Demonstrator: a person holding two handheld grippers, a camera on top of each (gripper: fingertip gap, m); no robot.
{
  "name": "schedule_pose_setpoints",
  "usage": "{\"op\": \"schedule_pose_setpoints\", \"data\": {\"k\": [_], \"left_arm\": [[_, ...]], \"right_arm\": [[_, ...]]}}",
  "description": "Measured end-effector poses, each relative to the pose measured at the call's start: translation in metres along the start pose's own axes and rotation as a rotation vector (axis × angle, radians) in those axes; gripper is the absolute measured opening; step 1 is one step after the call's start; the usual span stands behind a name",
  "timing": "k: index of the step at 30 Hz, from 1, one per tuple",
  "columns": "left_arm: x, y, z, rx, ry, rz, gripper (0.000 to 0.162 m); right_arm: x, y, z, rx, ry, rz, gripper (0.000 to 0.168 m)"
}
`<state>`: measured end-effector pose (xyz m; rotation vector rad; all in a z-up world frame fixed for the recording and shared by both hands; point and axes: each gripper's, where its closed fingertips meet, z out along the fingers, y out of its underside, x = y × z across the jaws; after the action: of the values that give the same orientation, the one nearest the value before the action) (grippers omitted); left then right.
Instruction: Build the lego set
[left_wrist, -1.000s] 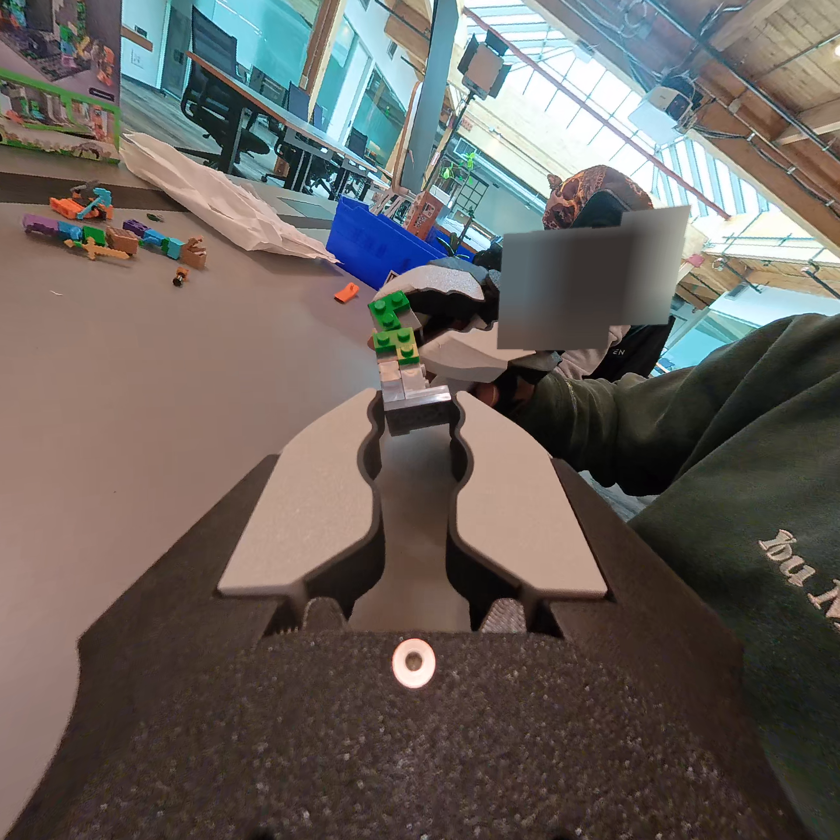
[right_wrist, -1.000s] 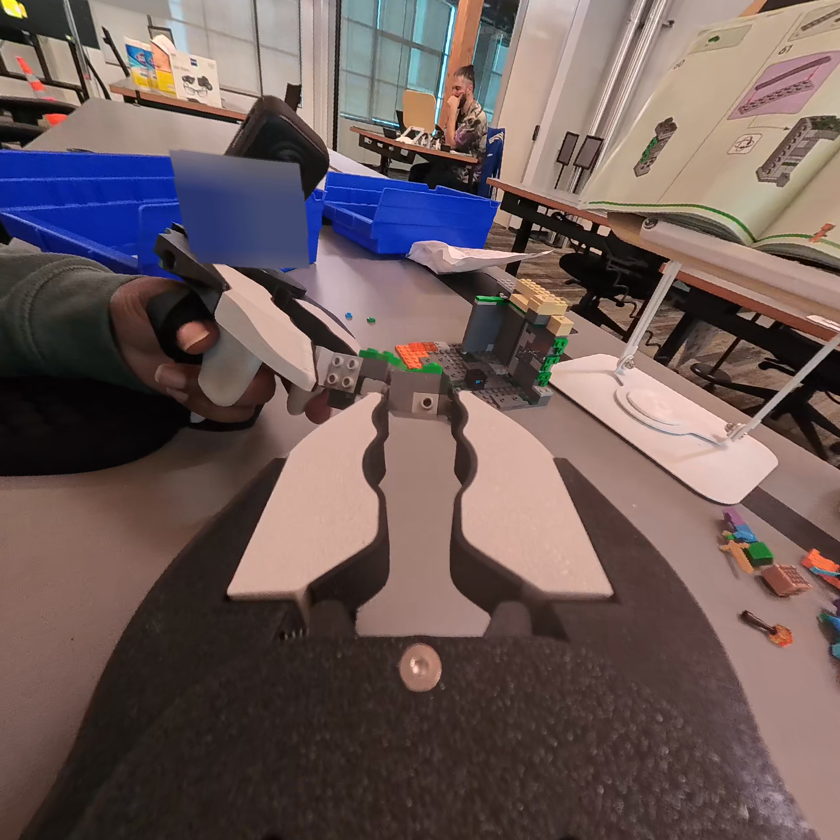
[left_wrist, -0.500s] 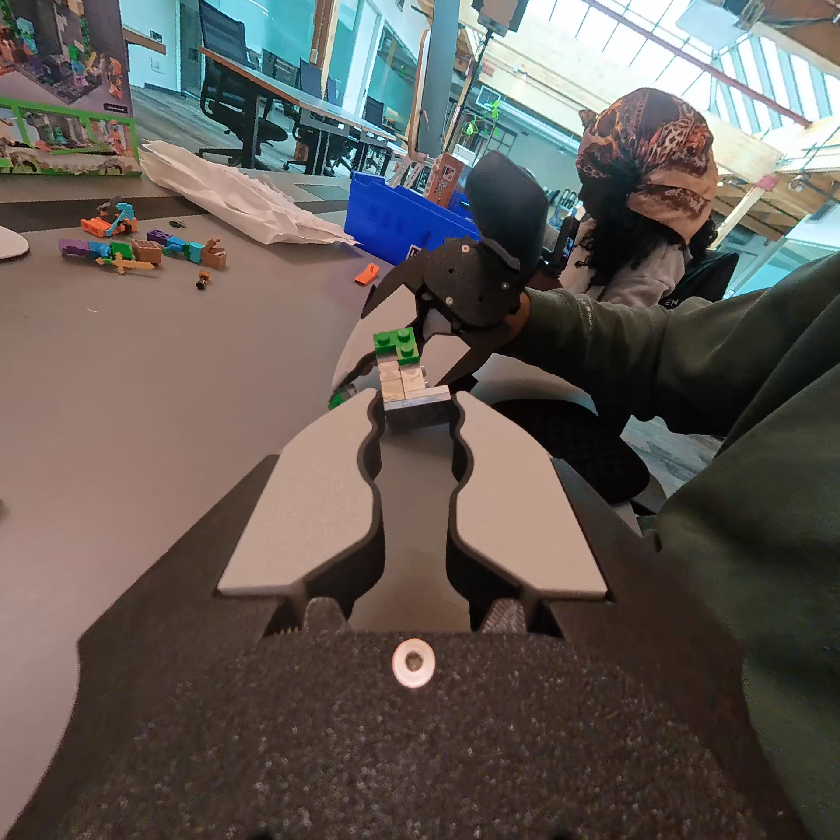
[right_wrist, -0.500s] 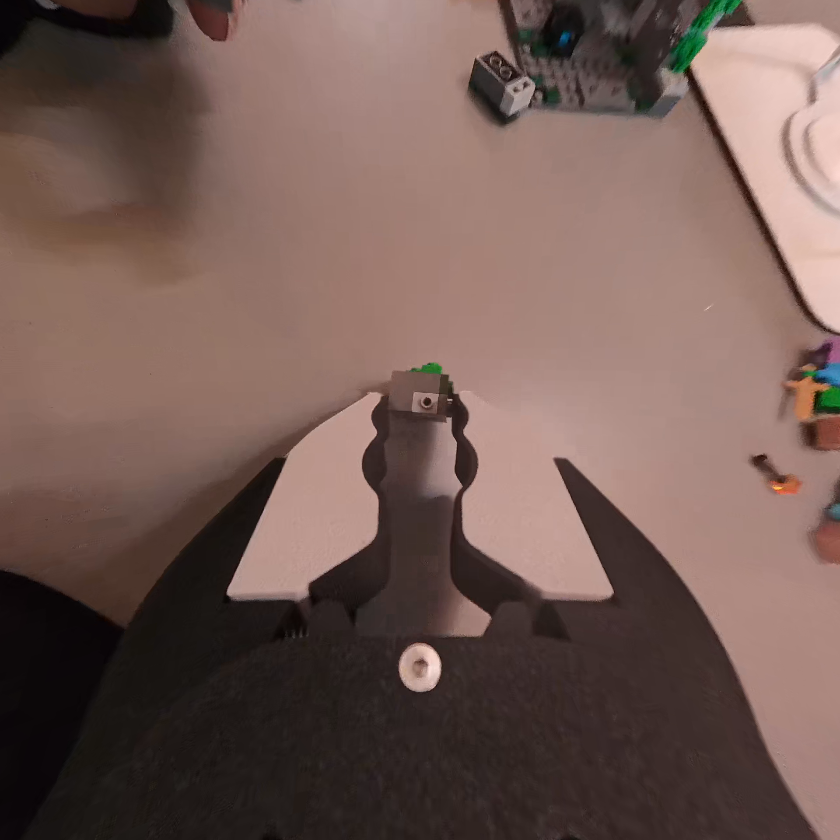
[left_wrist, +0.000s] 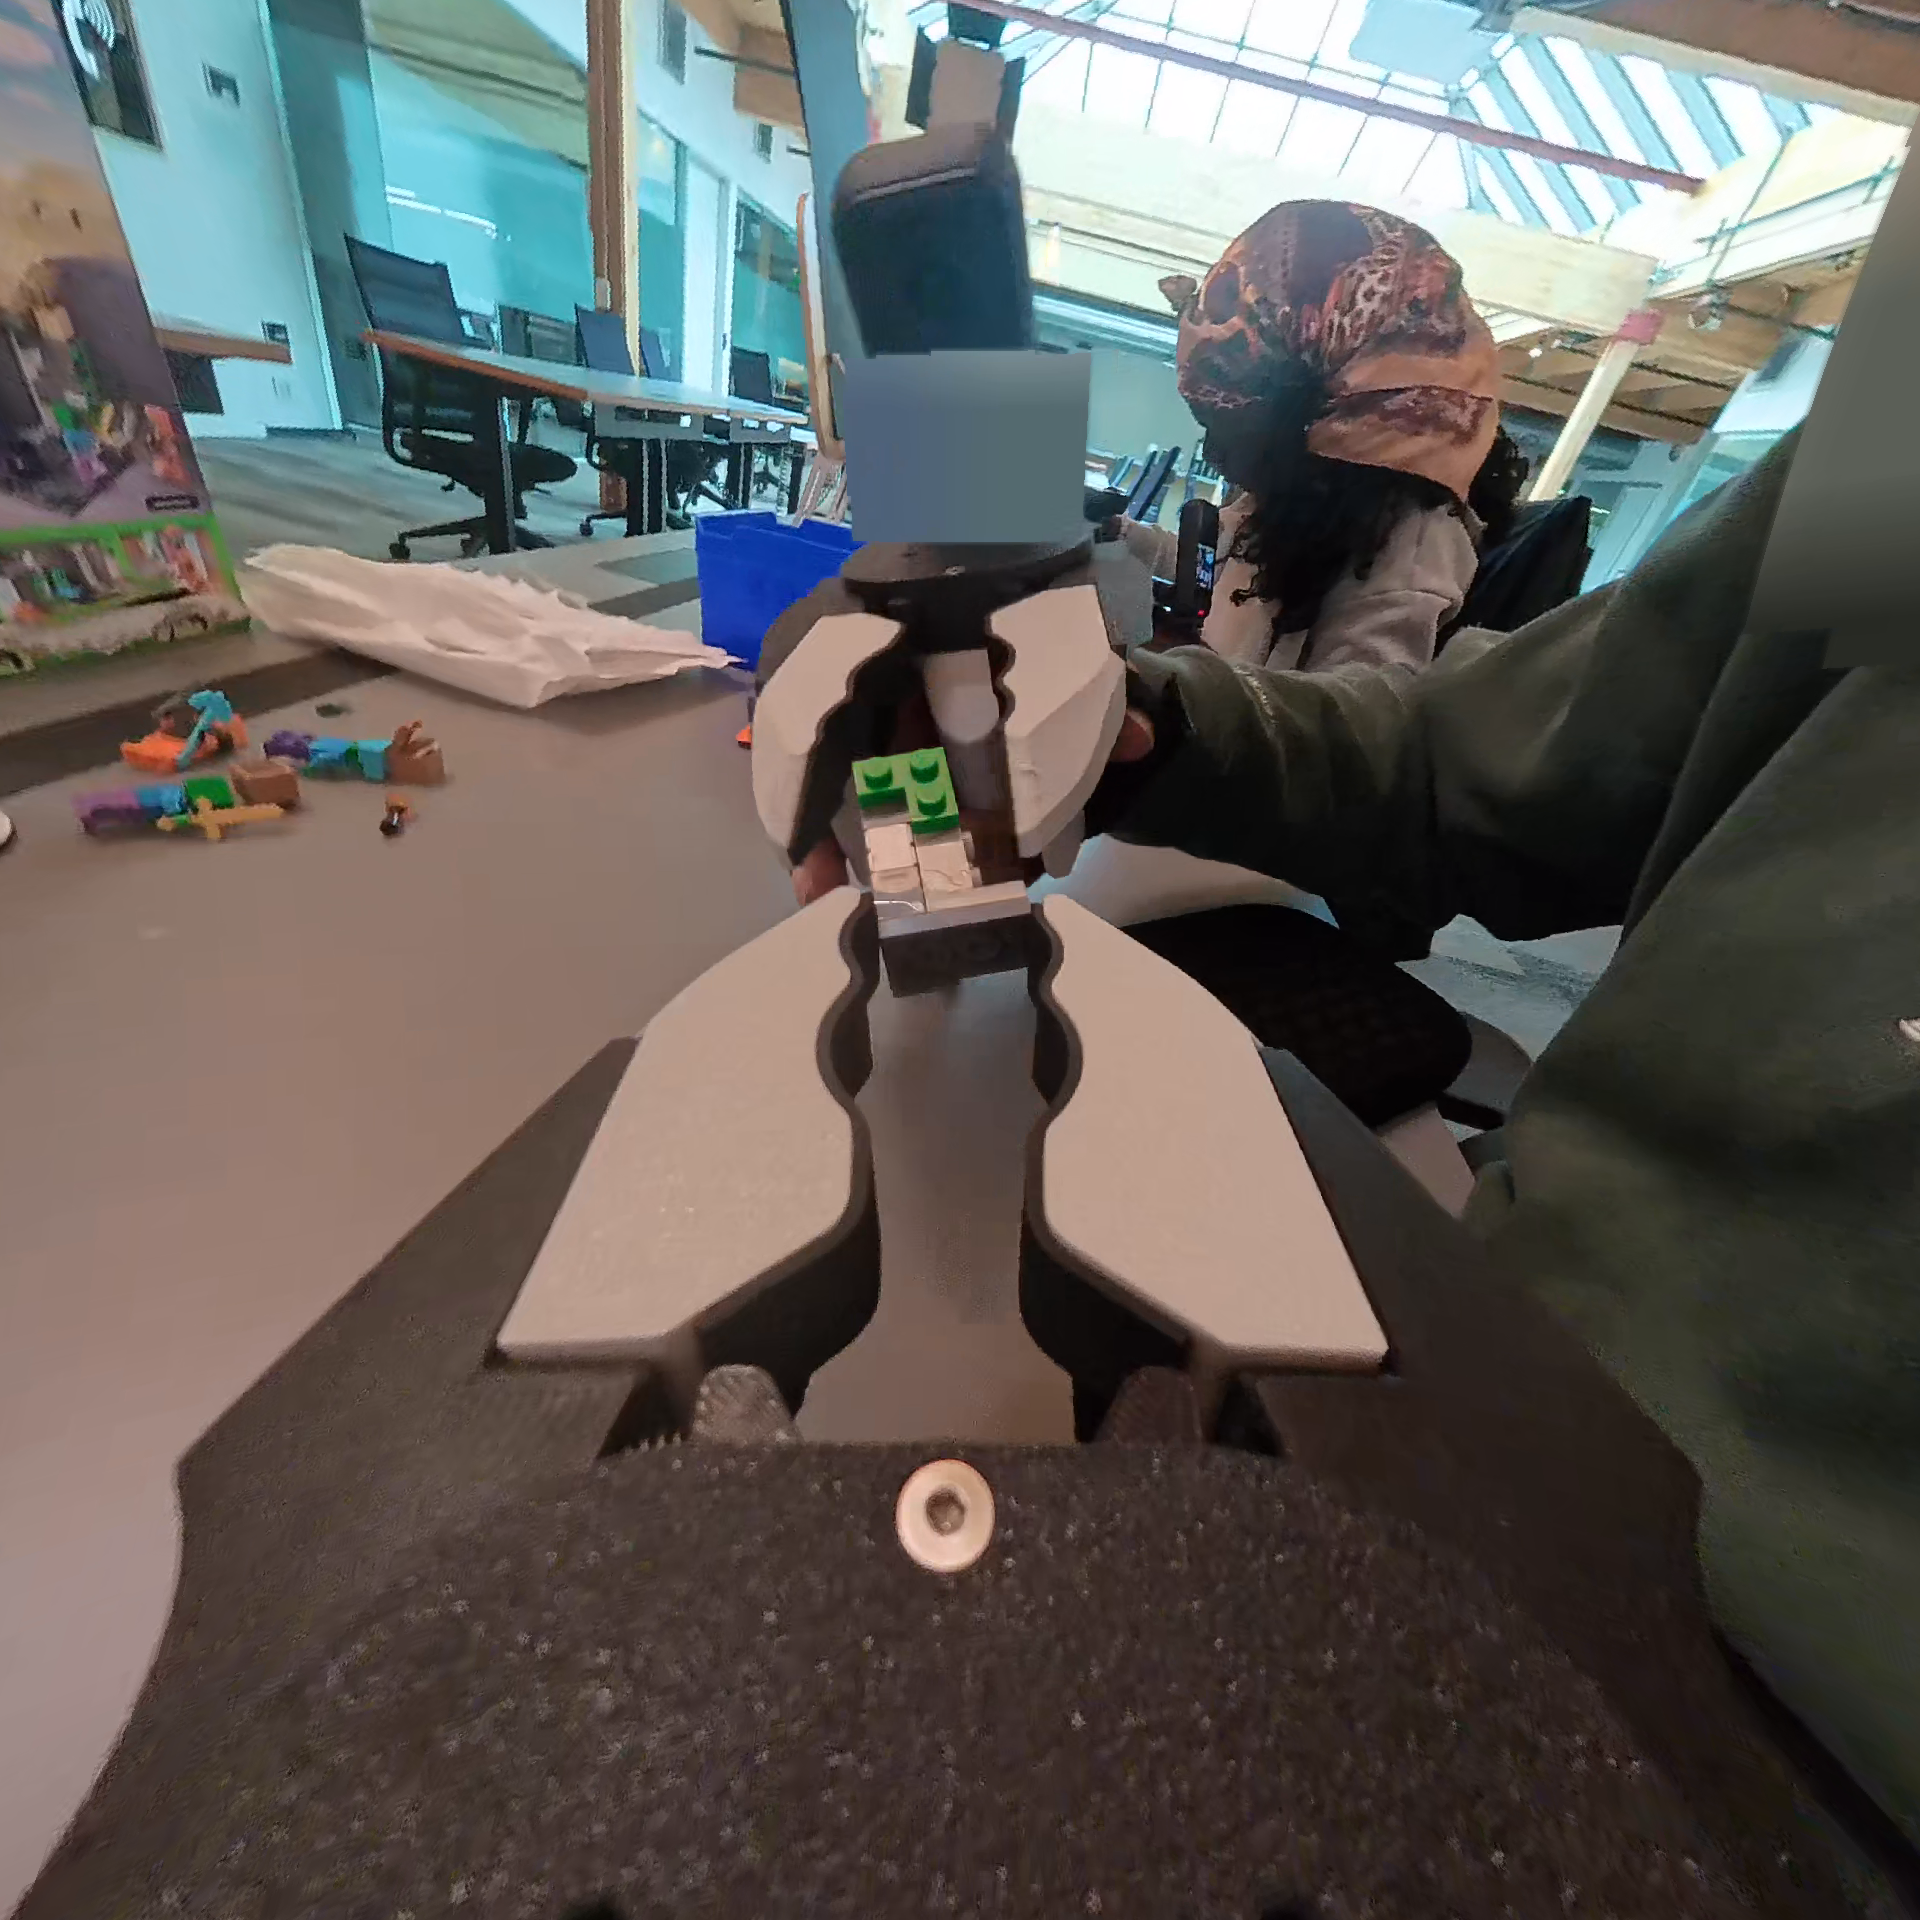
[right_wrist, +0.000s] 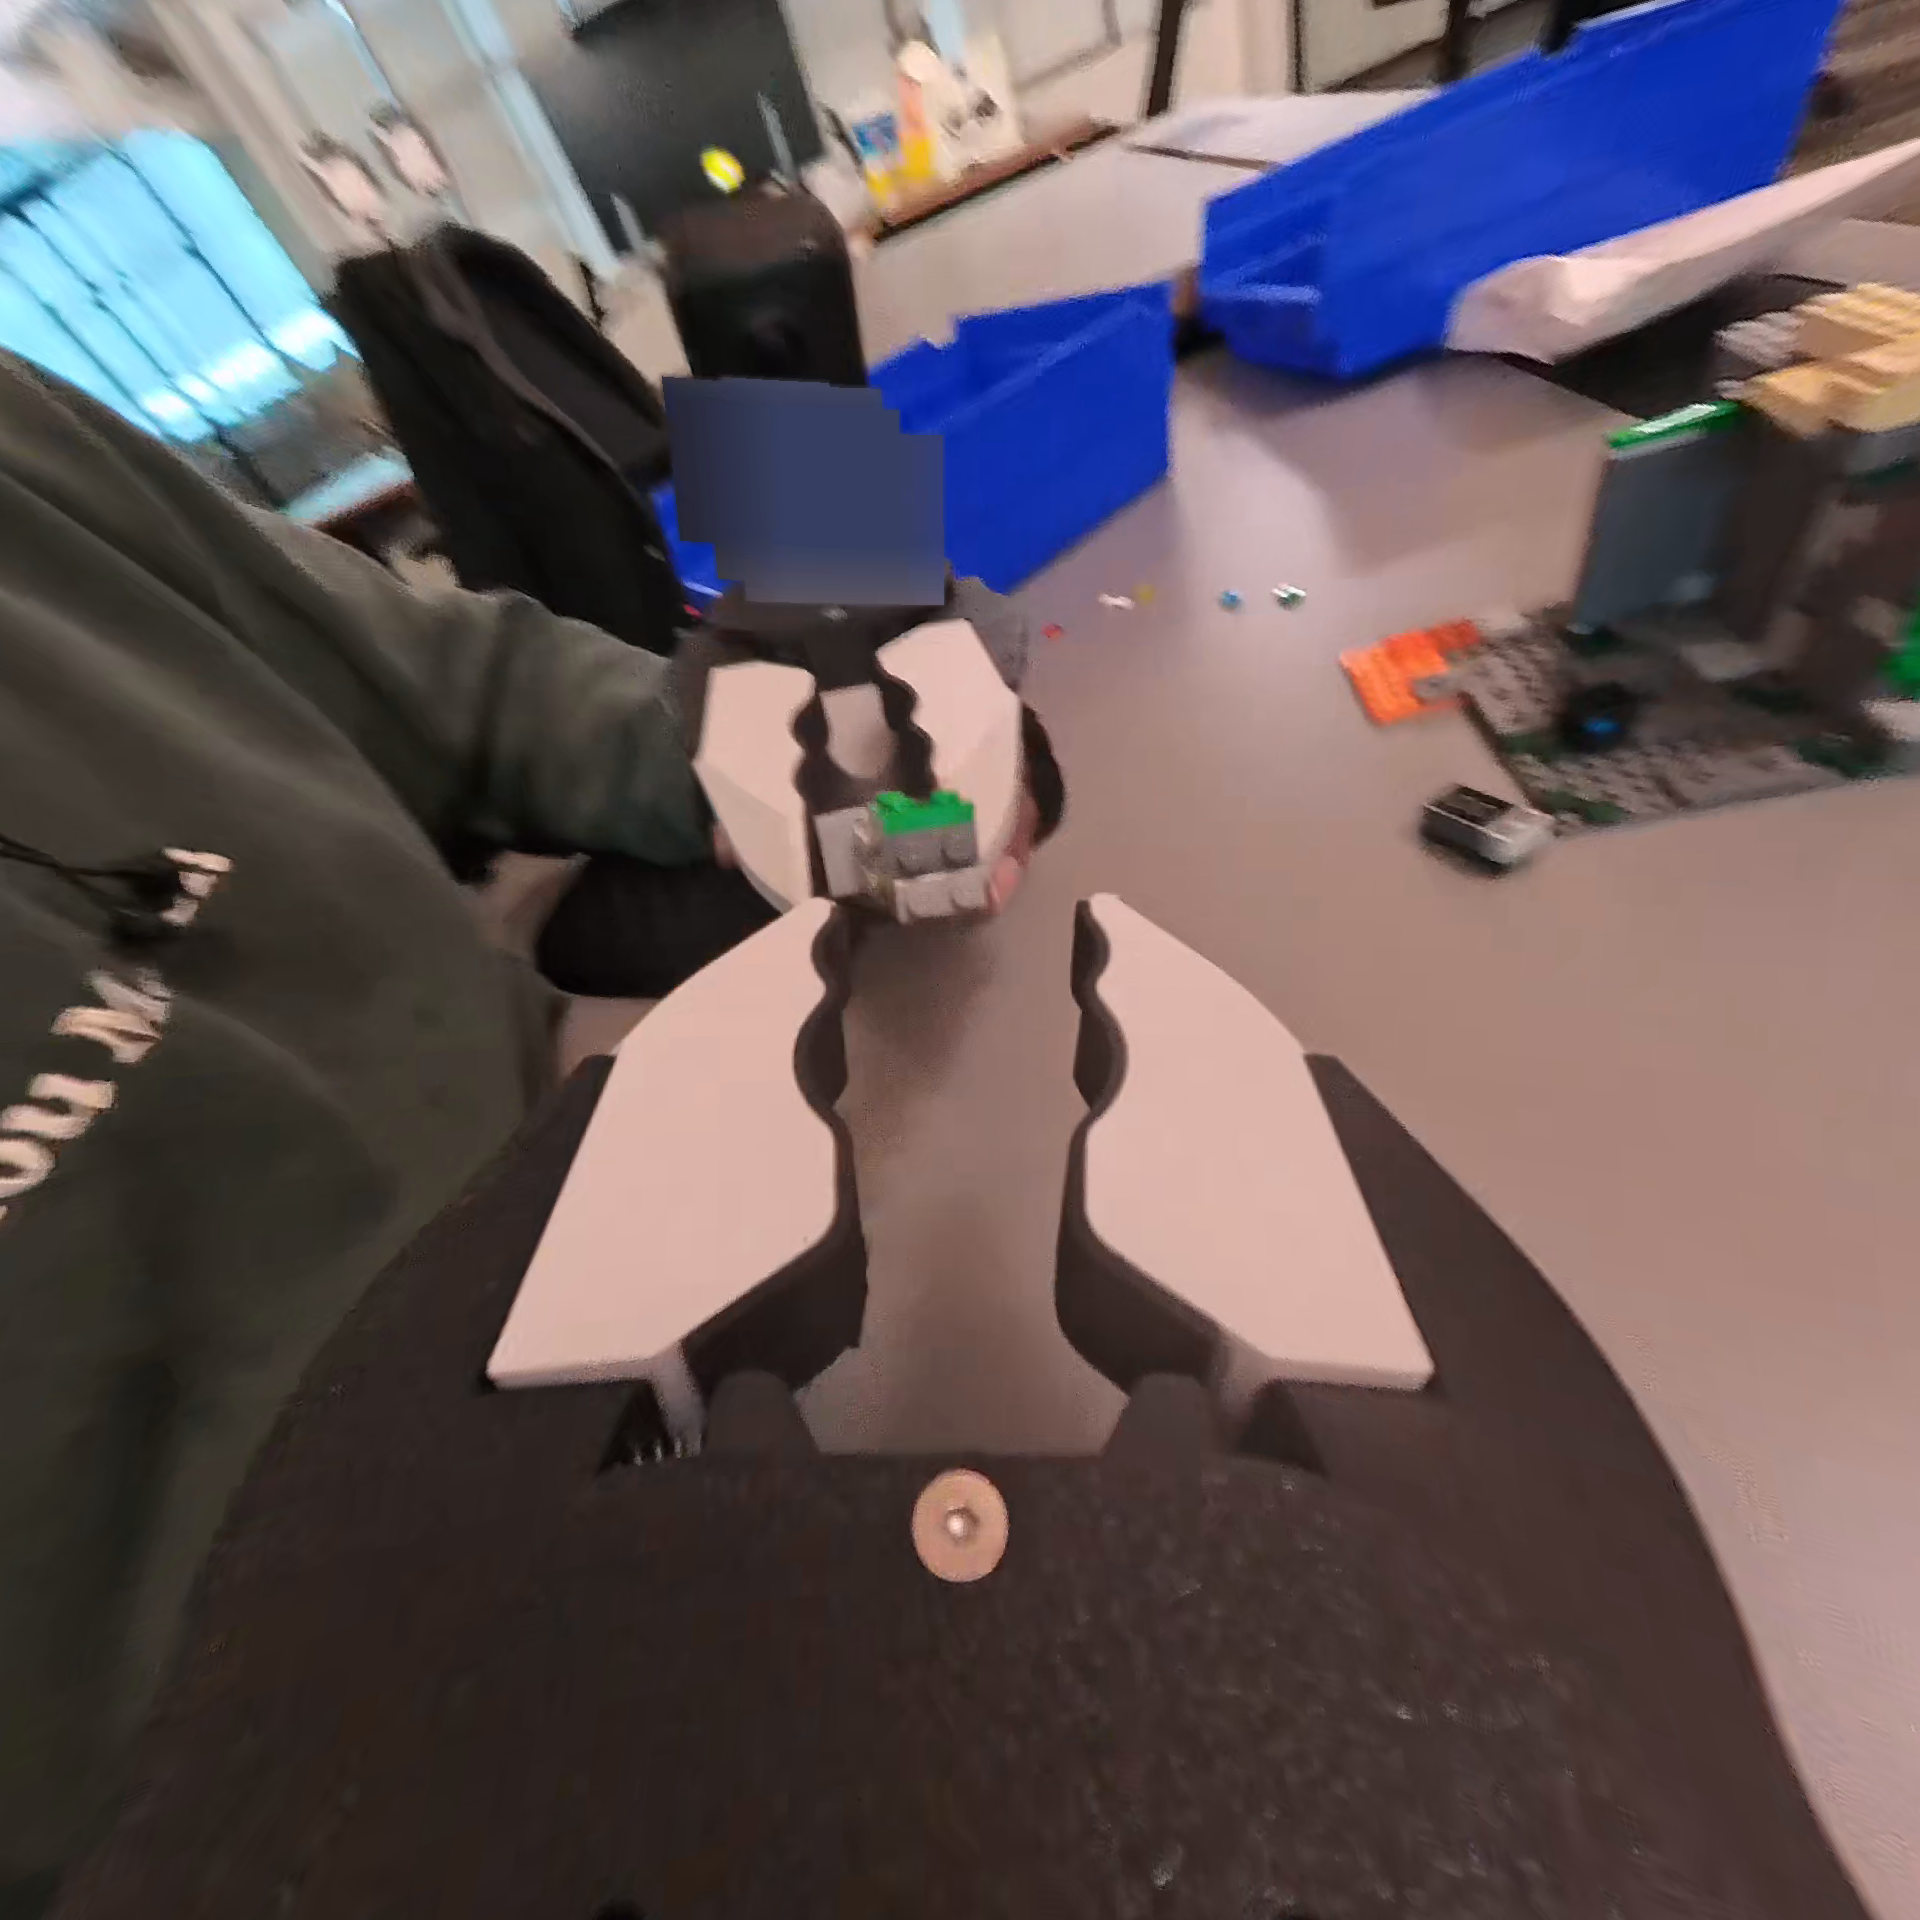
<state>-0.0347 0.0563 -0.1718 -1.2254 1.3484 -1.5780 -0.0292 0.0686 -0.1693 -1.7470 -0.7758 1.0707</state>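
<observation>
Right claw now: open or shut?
Open. In its own view the right claw shows bare table between its fingertips, with nothing gripped. The small brick piece sits just ahead, clamped in the left claw.

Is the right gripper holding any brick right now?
No, the right gripper is open and empty; the grey-green subassembly sits in the left gripper.

Beyond the fingers, long desks with black office chairs stand before glass walls; a skylight brightens the timber ceiling.

Dark green sleeve, grey-fingered black hand-held gripper
</observation>
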Motion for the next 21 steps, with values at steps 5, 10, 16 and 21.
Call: {"op": "schedule_pose_setpoints", "data": {"k": [5, 10, 16, 21], "left_arm": [[0.004, 0.0, 0.001, 0.0, 0.011, 0.03, 0.027], [0.002, 0.013, 0.002, -0.093, 0.024, 0.012, 0.038], [-0.006, 0.04, 0.01, -0.28, -0.053, 0.127, 0.031], [-0.007, 0.057, 0.012, -0.376, -0.09, 0.193, 0.026]], "right_arm": [[-0.009, -0.005, 0.006, 0.018, -0.058, -0.011, 0.019], [0.0, 0.01, -0.005, -0.289, -0.005, -0.237, 0.017], [0.011, 0.039, -0.012, -0.85, 0.026, -0.605, 0.017], [0.008, 0.054, 0.005, -0.913, -0.037, -0.623, 0.017]]}}
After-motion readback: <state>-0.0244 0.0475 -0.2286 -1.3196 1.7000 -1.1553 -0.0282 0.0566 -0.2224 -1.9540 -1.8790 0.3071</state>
